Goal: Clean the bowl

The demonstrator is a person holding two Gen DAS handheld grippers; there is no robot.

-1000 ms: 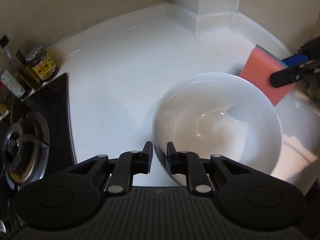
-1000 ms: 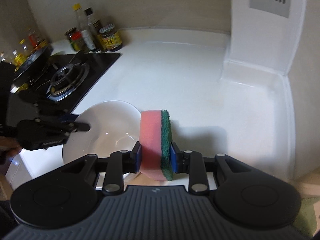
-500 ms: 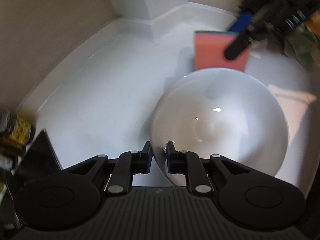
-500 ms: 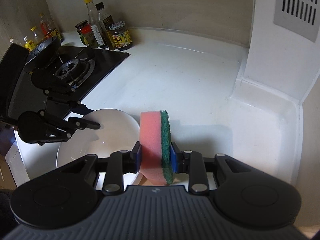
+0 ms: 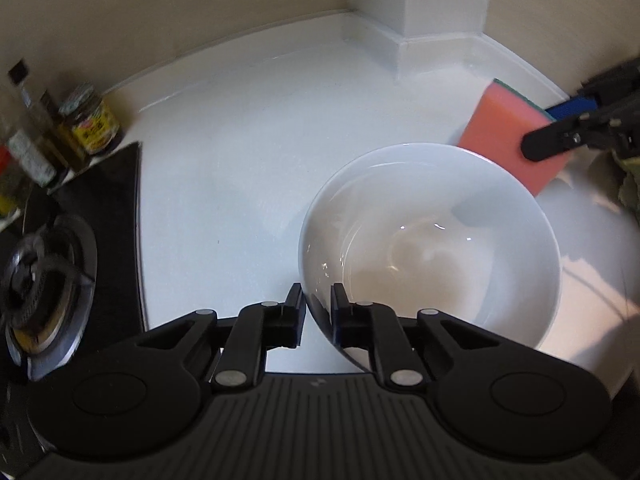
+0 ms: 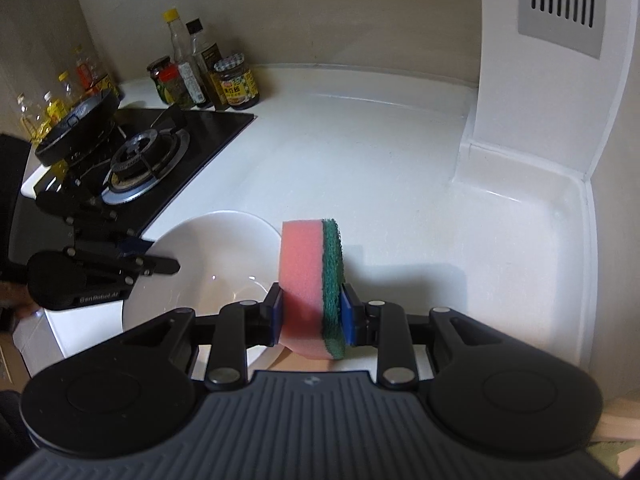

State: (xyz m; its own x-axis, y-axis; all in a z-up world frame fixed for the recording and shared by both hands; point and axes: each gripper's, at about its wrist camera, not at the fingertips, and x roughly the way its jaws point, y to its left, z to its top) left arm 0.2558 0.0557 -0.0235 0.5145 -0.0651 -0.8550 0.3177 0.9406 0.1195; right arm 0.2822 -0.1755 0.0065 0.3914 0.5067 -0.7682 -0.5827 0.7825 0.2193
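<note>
your right gripper point(image 6: 311, 312) pinches the sponge point(image 6: 310, 280) just right of the bowl point(image 5: 430, 240); your left gripper point(image 5: 318, 304) is closing astride its near rim.

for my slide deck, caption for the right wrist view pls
Right gripper clamps a pink-and-green sponge beside a white bowl whose rim sits between the left gripper's closing jaws.

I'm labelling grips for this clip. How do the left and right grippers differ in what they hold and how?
The left gripper straddles the white ceramic bowl's thin rim, jaws closing and nearly together; the right gripper squeezes a thick pink-and-green sponge, jaws wider apart. Right pads are blue. Both are black two-finger tools.
</note>
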